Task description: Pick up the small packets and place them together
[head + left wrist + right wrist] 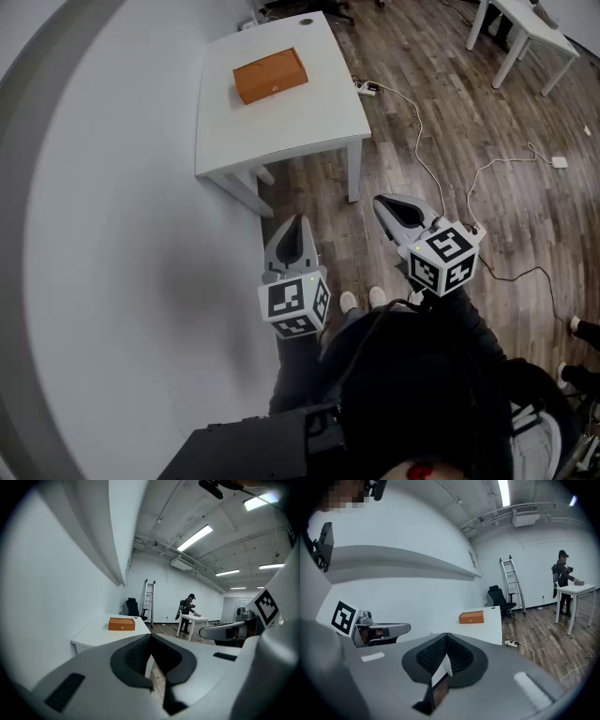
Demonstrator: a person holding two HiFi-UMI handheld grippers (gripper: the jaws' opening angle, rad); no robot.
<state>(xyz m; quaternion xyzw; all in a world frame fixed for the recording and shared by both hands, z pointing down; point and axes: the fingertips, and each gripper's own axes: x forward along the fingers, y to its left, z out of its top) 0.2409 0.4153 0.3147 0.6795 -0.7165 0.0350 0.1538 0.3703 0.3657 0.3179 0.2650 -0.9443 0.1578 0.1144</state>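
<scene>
At the far end of the scene, on a white counter (281, 131), lies an orange box (271, 75), the only thing on it. No small packets show in any view, so whether they sit inside that box cannot be told. Near the person, well apart from the counter, the left tool (294, 225) and the right tool (386, 204) hang over the wooden floor (450, 112). Each has its jaws pressed together with nothing between them, as each tool's own view shows.

Small packets are probably light, thin and limp, with a slick wrapper that slides under a loose pinch and crumples under a hard one. The best hold is likely across the flat body near the middle, not at a corner, and with gentle pressure. The box looks stiff and squarish, and probably needs steadying with one tool while the other works at it.
</scene>
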